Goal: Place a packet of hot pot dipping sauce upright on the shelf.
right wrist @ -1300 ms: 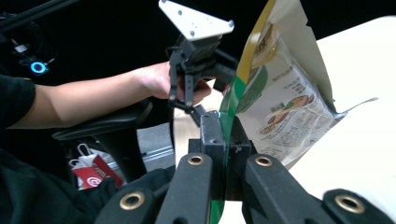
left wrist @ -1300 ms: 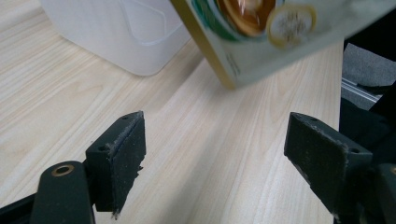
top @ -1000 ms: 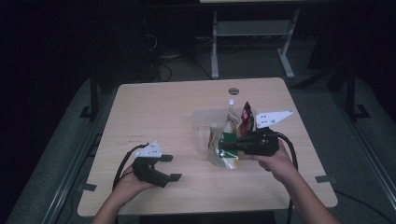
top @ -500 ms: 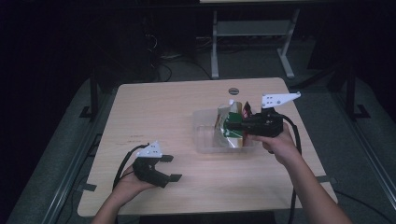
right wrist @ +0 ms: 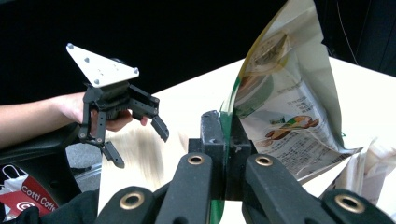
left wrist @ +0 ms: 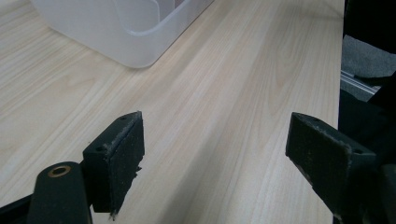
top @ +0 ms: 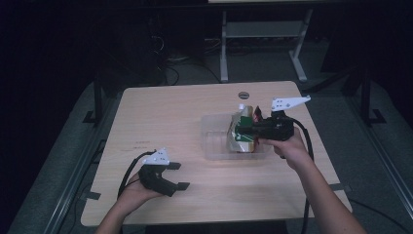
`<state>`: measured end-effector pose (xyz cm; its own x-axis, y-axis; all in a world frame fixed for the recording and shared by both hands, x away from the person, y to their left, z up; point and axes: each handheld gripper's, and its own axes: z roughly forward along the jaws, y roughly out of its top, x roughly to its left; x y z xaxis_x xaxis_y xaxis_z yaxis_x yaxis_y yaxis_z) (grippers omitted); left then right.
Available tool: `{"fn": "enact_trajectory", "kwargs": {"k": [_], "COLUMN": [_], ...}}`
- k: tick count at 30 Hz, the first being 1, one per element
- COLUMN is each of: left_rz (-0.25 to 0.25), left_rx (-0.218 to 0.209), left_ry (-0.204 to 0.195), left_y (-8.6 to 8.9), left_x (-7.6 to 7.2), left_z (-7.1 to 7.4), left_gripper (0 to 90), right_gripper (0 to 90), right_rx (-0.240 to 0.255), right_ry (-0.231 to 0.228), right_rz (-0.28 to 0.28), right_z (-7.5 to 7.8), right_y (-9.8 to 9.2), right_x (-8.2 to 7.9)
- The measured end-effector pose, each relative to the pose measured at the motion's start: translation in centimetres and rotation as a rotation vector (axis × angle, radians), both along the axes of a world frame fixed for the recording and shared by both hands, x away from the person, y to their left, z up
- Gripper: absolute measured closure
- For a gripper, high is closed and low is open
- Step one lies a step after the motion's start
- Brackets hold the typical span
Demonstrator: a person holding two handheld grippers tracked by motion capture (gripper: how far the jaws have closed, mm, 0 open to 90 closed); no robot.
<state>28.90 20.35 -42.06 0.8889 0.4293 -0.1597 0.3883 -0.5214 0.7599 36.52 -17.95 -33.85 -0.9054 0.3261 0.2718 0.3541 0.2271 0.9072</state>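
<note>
My right gripper [top: 245, 132] is shut on the edge of a green and silver snack packet [top: 240, 132]. It holds the packet upright over a clear plastic bin [top: 214, 146] at the table's right middle. In the right gripper view the jaws [right wrist: 225, 135] pinch the packet [right wrist: 285, 102] along its green edge. More packets and a white-capped item [top: 240, 106] stand in the bin. My left gripper [top: 179, 175] rests open near the front left of the table, with nothing between its pads [left wrist: 122, 151]. The bin's corner [left wrist: 135, 42] lies ahead of it.
The wooden table [top: 170, 117] is bare to the left of and behind the bin. A small dark round mark [top: 243, 94] sits near its far edge. A metal stand [top: 258, 34] rises on the dark floor beyond. A red bag [right wrist: 28, 196] lies below the table's left side.
The right gripper has carried the packet away from the person and a little to the right, from the bin's front edge to over the bin. The left gripper has stayed put.
</note>
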Motion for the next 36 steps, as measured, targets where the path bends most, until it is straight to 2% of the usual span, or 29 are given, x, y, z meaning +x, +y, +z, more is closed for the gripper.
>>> {"fn": "enact_trajectory", "kwargs": {"k": [11, 18, 23, 31, 36], "left_rz": [-0.005, -0.013, -0.012, -0.021, -0.023], "left_rx": [-0.002, 0.006, 0.006, 0.013, 0.013], "left_ry": [0.006, 0.005, 0.011, 0.015, 0.013], "left_y": [0.1, 0.0, 0.0, -0.2, -0.2], "left_x": [-0.1, -0.1, -0.1, -0.1, -0.1], "left_z": [-0.2, -0.3, -0.3, -0.4, -0.4], "left_gripper": [18.8, 18.9, 18.9, 18.8, 18.8], "right_gripper": [90.0, 89.9, 89.8, 87.7, 78.7], "right_rx": [-0.041, -0.072, -0.103, -0.084, -0.068], "right_ry": [0.039, 0.037, 0.052, 0.054, 0.039], "right_rz": [-0.005, -0.016, -0.032, -0.039, -0.065], "right_z": [-1.6, -2.4, -3.4, -3.5, -3.2], "right_y": [1.1, 1.6, 1.7, 1.5, 1.0], "right_x": [0.7, 0.9, 1.0, 1.0, 0.9]}}
